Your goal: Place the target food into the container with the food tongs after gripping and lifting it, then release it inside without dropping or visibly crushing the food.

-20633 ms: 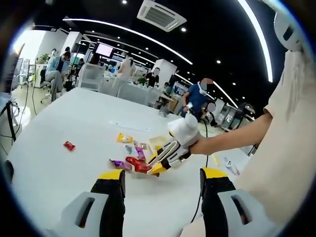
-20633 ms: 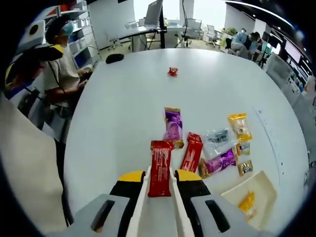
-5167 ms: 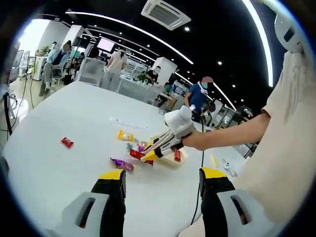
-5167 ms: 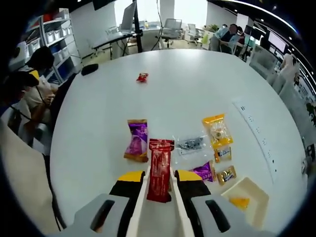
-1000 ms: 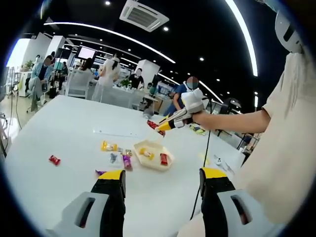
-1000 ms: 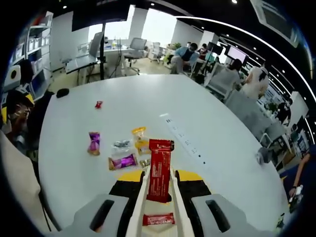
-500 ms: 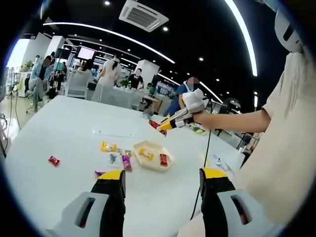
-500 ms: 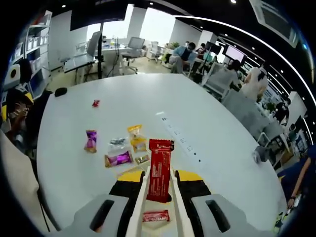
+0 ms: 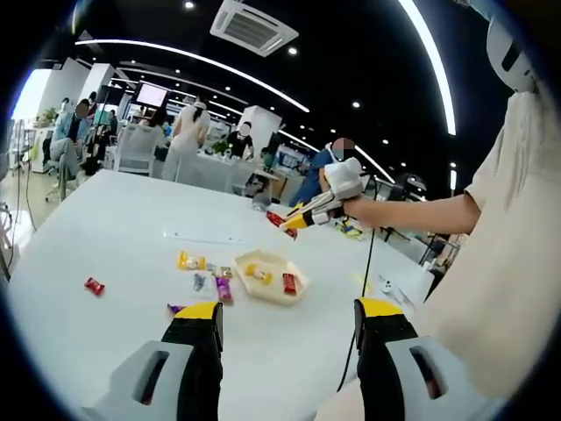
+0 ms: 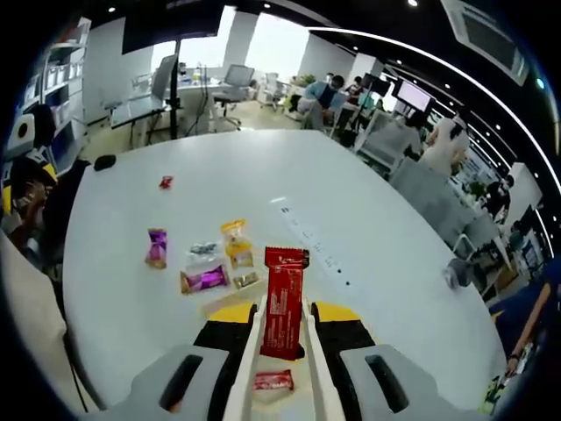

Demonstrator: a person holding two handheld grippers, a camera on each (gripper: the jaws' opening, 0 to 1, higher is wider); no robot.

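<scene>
While my right gripper squeezes the tongs closed on 1 red bar, I hold it in the air above the tray, where another red packet lies at 6 o'clock; my left gripper hangs wide apart.

A red wrapper with pale lettering sits between yellow-tipped black jaws. The tray is cream, the table white, with purple and yellow packets beside the tray.
</scene>
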